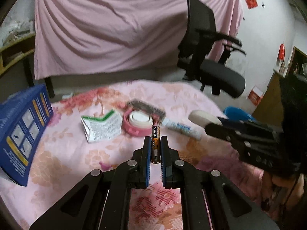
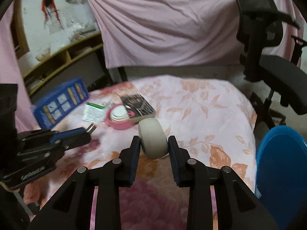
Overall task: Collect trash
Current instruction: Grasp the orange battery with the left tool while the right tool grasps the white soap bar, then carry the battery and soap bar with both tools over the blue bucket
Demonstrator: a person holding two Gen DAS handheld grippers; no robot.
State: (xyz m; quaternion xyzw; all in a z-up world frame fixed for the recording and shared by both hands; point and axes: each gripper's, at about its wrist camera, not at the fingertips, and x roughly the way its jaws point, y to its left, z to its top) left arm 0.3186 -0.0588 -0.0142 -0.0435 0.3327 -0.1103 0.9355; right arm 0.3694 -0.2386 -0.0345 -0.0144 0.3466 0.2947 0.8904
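A black-and-orange AAA battery (image 1: 155, 144) stands lengthwise between the blue-padded fingers of the left gripper (image 1: 155, 140), which are clamped on its sides, holding it above a table draped in a pink floral cloth (image 1: 63, 153). In the right wrist view the same gripper (image 2: 87, 133) enters from the left with only the battery's metal end (image 2: 92, 128) showing past its tips. The right gripper (image 2: 154, 141) is closed on a pale grey roll of tape (image 2: 153, 139), its two pads pressing the roll's flat sides; from the left wrist view that roll (image 1: 203, 117) juts out beyond the right gripper's dark fingers (image 1: 214, 128).

On the cloth behind the battery lie more items: a pink round container with a white top (image 1: 138, 123), a crumpled green-and-white leaflet (image 1: 101, 127), a flat dark printed packet (image 1: 147, 108) just behind the container, and a white tube with blue print (image 1: 180, 128) lying on its side to the right. A blue carton (image 1: 23, 132) stands tilted at the table's left edge. A blue plastic bin (image 2: 282, 168) sits off the table's right side. Beyond the table, a black office chair (image 1: 209, 57) stands before a hanging pink sheet (image 1: 115, 28), with wooden shelving (image 2: 63, 61) to the left.
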